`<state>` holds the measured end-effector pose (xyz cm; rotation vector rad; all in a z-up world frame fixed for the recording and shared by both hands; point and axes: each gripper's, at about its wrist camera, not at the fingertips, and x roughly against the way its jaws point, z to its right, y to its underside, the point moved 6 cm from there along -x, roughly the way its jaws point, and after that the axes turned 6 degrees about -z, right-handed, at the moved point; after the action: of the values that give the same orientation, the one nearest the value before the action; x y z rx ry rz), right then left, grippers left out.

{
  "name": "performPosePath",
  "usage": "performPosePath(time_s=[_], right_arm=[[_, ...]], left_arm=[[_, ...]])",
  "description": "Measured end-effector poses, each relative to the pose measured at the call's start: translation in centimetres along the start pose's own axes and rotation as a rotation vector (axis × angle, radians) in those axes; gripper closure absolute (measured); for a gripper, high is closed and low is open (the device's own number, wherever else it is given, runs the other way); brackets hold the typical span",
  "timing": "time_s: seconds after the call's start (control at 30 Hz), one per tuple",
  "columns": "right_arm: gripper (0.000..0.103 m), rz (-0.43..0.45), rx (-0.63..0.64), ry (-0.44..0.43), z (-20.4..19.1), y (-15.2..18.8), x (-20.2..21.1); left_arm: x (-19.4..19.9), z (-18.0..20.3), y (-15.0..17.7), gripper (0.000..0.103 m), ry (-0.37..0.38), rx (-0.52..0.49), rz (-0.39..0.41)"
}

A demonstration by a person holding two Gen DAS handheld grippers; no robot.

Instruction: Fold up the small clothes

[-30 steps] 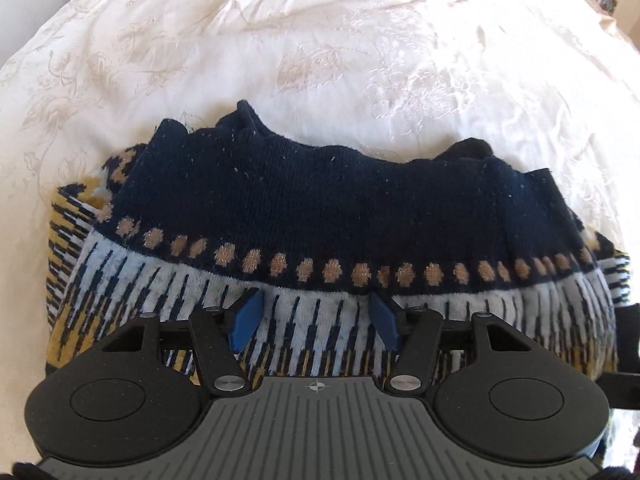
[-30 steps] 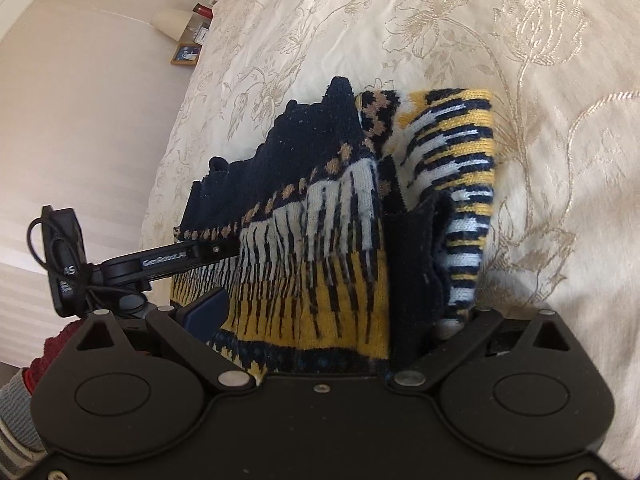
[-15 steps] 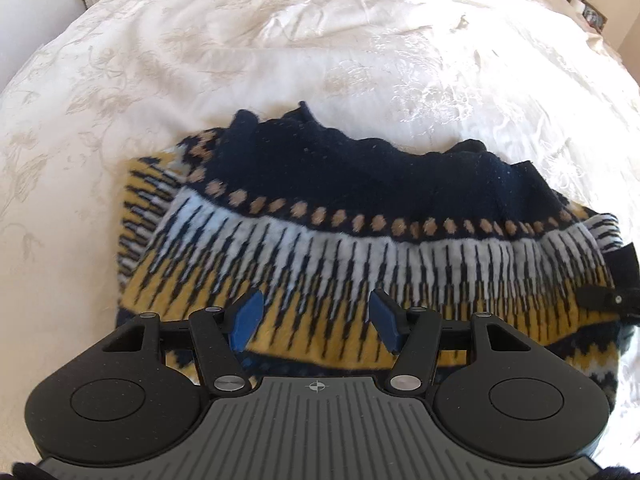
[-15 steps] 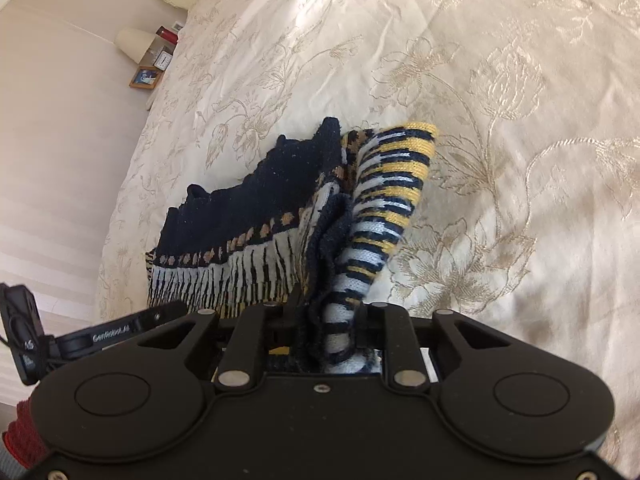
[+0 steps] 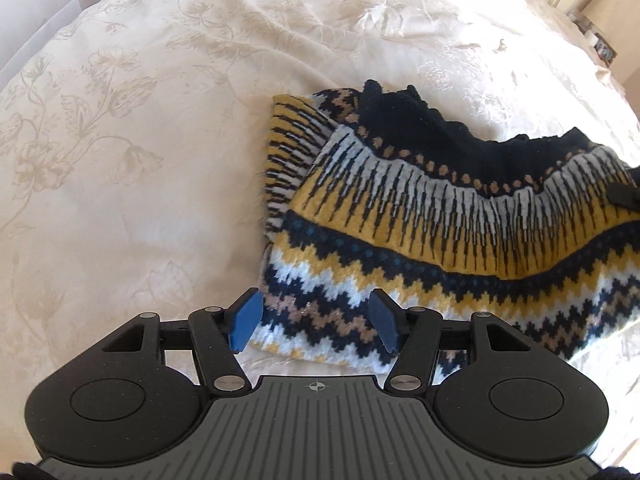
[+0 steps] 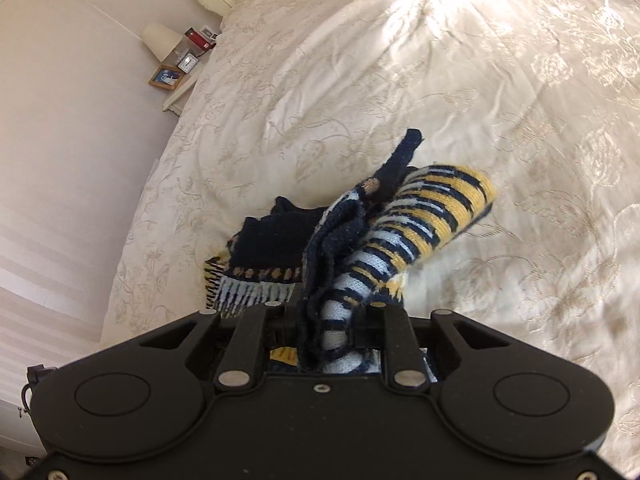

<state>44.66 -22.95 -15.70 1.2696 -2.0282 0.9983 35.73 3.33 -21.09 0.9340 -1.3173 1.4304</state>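
Change: the left gripper (image 5: 314,322) has drawn back off the sweater (image 5: 440,248); more bedspread (image 5: 140,140) shows.
Left wrist view: jaws spread wide, empty, over the sweater's near hem; sweater lies folded on the bedspread.
Right wrist view: right gripper (image 6: 328,320) clenched on a bunched sweater (image 6: 400,232) fold, lifted above the bedspread (image 6: 480,80).

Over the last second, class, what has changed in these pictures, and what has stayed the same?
The right tongs closed on the patterned sweater and lifted a bunched edge of it. The left tongs drew back toward the zigzag hem, revealing more of the pattern. The left tongs stayed open and empty, and the sweater still rests mostly on the cream bedspread.
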Motion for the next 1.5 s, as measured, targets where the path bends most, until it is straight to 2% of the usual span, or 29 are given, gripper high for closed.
performPosePath(time_s=[0.2,0.4,0.57,0.73,0.8,0.83,0.9,1.0,1.13,1.27,1.5], right_arm=[[0.074,-0.011,0.041,0.000,-5.4,0.5,-2.9],[0.074,-0.069,0.076,0.015,-9.3,2.2,-7.6],[0.074,-0.134,0.117,0.068,-11.6,3.9,-11.6],[0.073,-0.175,0.167,0.124,-13.0,5.4,-13.8],[0.067,-0.197,0.190,0.131,-13.4,6.0,-14.3],[0.066,-0.201,0.189,0.113,-13.7,6.1,-14.4],[0.058,-0.206,0.181,0.050,-14.3,6.2,-14.2],[0.058,-0.193,0.186,-0.040,-15.4,6.2,-13.1],[0.057,-0.143,0.180,-0.058,-15.5,5.9,-10.9],[0.049,-0.080,0.141,-0.017,-13.1,5.6,-8.1],[0.048,-0.039,0.070,0.111,-7.3,7.4,-5.2]], left_arm=[[0.8,-3.6,0.0,0.046,0.028,0.007,-0.002],[1.4,-7.3,-0.5,0.046,0.039,0.024,-0.002],[1.4,-9.8,-0.3,0.046,0.045,0.056,-0.012],[1.0,-11.3,0.3,0.046,0.045,0.082,-0.033],[0.8,-11.7,0.4,0.046,0.048,0.089,-0.040],[0.7,-11.7,0.5,0.046,0.050,0.091,-0.043],[0.7,-11.8,0.4,0.046,0.052,0.090,-0.045],[0.8,-11.6,0.1,0.046,0.059,0.082,-0.041],[1.2,-10.7,-0.9,0.046,0.075,0.057,-0.027],[1.6,-9.5,-2.3,0.046,0.089,0.023,-0.007],[2.3,-5.6,-4.5,0.046,0.145,-0.050,0.025]])
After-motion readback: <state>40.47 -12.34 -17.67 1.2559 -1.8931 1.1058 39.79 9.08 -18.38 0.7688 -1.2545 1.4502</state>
